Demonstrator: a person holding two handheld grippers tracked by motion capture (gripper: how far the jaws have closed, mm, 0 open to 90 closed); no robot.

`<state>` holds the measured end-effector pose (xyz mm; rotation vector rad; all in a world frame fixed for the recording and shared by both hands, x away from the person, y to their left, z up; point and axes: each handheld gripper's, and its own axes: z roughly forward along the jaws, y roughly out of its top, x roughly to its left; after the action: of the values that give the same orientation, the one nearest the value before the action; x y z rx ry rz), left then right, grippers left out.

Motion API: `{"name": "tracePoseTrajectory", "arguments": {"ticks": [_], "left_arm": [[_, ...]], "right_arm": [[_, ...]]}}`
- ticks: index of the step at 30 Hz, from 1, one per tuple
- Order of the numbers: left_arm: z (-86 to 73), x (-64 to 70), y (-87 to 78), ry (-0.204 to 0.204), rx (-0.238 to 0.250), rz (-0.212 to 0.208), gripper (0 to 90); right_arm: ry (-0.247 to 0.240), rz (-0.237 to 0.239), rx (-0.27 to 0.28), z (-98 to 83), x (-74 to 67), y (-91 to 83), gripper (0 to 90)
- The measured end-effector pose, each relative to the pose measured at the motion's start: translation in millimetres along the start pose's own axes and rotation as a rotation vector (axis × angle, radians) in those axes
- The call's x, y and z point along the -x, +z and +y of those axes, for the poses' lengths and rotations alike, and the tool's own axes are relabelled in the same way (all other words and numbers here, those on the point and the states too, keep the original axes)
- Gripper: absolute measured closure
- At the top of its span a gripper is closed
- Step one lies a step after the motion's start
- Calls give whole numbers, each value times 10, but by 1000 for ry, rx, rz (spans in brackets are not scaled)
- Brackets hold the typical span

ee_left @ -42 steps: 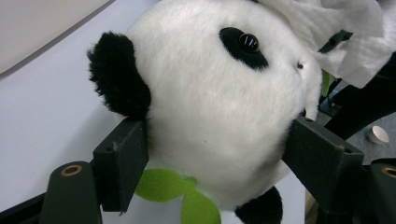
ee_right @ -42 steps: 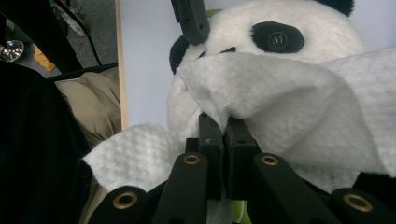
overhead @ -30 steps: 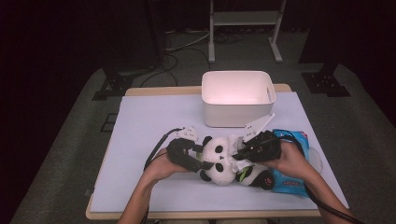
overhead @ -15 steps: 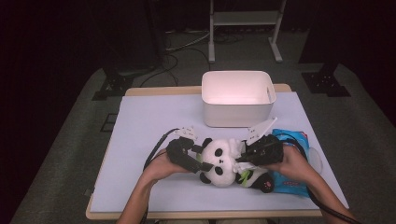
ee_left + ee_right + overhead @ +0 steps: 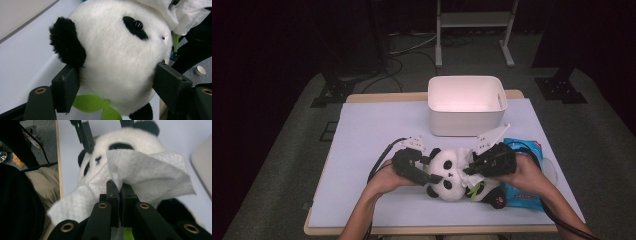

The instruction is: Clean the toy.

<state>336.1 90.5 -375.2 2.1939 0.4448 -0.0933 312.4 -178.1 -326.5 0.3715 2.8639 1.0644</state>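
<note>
A black-and-white panda plush [image 5: 446,174] with a green ribbon lies at the front of the table. My left gripper [image 5: 428,172] clamps its head [image 5: 117,57] from both sides, one pad under the black ear; the jaws have just been closing on the head. From the right, my right gripper [image 5: 472,167] is shut on a white wipe [image 5: 147,172], which is draped over the panda's face [image 5: 130,140]. In the right gripper view its jaws [image 5: 119,186] pinch the wipe's folded edge.
A white bin [image 5: 467,120] stands open at the back middle of the lilac table top [image 5: 372,135]. A blue wipe pack [image 5: 524,192] lies under my right hand. The person's forearms come in from the front edge.
The right gripper and its wipe have shifted slightly across the panda's face, and the head has tipped a little. The left hand has stayed in place.
</note>
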Motion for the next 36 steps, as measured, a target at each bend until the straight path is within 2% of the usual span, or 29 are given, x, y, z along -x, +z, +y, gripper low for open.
{"name": "tracePoseTrajectory", "arguments": {"ticks": [9, 15, 21, 28, 31, 36], "left_arm": [[52, 77, -7, 38, -6, 23, 260], [81, 124, -17, 52, 4, 27, 262], [84, 134, -20, 59, -3, 30, 266], [78, 133, -18, 58, -5, 28, 265], [72, 127, -16, 60, -8, 28, 265], [55, 102, -20, 47, -14, 17, 257]], "right_arm": [[-40, 4, -1, 314, -3, 23, 870], [-63, 14, -22, 529, 37, 134, 869], [-63, 18, -35, 676, 107, 246, 869], [-58, -5, -49, 719, 195, 279, 870], [-41, -30, -58, 646, 239, 226, 869], [-25, -45, -68, 555, 248, 165, 869]]}}
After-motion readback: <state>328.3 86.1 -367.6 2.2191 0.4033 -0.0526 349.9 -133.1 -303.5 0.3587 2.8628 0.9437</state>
